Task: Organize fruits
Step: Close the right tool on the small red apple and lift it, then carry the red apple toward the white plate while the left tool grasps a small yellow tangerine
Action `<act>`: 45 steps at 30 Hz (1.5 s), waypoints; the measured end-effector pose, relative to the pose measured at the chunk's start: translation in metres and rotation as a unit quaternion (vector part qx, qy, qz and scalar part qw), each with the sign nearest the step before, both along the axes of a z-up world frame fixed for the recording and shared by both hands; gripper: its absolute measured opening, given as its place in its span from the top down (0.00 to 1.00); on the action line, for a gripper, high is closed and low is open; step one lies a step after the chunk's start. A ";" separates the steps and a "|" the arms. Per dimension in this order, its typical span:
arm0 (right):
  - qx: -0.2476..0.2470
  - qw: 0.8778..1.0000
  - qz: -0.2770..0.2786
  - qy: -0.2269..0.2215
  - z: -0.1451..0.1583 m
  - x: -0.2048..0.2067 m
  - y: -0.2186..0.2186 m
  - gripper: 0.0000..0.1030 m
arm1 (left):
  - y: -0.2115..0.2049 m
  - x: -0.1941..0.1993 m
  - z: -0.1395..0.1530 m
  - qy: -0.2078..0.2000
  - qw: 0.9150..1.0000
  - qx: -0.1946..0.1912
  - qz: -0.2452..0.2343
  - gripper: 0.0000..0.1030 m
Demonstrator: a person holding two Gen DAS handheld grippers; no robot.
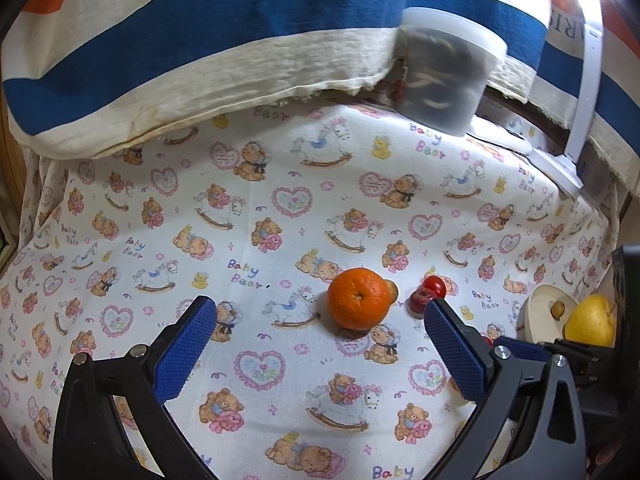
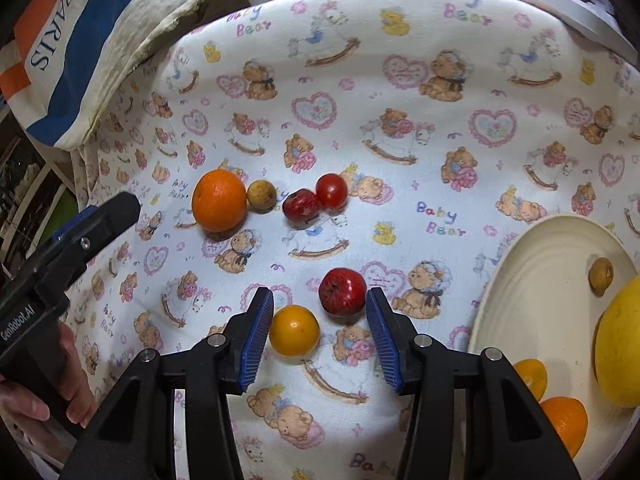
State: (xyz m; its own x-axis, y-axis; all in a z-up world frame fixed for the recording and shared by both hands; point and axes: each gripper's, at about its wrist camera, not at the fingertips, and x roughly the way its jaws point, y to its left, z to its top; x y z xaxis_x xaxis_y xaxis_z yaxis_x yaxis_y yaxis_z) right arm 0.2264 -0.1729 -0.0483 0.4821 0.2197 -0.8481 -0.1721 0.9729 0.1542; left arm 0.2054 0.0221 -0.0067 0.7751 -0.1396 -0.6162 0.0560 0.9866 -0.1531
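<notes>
In the left wrist view a large orange (image 1: 358, 298) lies on the bear-print cloth just beyond my open, empty left gripper (image 1: 320, 312). Behind it sit a small brown fruit (image 1: 394, 290), a red tomato (image 1: 435, 285) and a dark red fruit (image 1: 419, 301). In the right wrist view my right gripper (image 2: 319, 304) hangs open above a small yellow-orange fruit (image 2: 294, 330) and a dark red fruit (image 2: 343, 290); neither pad grips them. The cream bowl (image 2: 520, 280) at right holds a yellow apple (image 2: 620, 344), a small brown fruit (image 2: 601, 274) and orange fruit (image 2: 568, 424).
A blue-striped canvas bag (image 1: 200, 40) and a lidded plastic jar (image 1: 444, 72) stand along the back. A white stand (image 1: 588, 80) rises at the back right. In the right wrist view a hand (image 2: 48, 392) holds the left tool at the left edge.
</notes>
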 end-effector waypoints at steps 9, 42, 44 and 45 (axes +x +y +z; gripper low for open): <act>-0.009 0.999 -0.032 -0.003 0.002 0.011 -0.011 0.57 | -0.007 -0.002 0.000 -0.013 1.000 0.016 -0.001 0.00; -0.014 0.987 -0.062 -0.144 0.056 -0.098 -0.105 0.73 | -0.097 -0.028 -0.015 0.013 0.982 0.012 -0.186 0.35; -0.003 0.987 -0.069 -0.145 0.054 -0.105 -0.119 0.73 | -0.104 -0.029 -0.017 0.016 0.980 0.014 -0.196 0.44; 0.002 0.986 -0.073 -0.148 0.053 -0.109 -0.126 0.73 | -0.106 -0.028 -0.019 0.022 0.979 0.011 -0.201 0.47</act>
State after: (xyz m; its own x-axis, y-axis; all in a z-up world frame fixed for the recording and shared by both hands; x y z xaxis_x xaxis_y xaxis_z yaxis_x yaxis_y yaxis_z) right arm 0.1175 -0.2988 0.0043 0.7358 0.1328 -0.6640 -0.0680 0.9901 0.1227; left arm 0.1770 -0.0838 -0.0261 0.6329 -0.4135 -0.6546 0.4334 0.8898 -0.1430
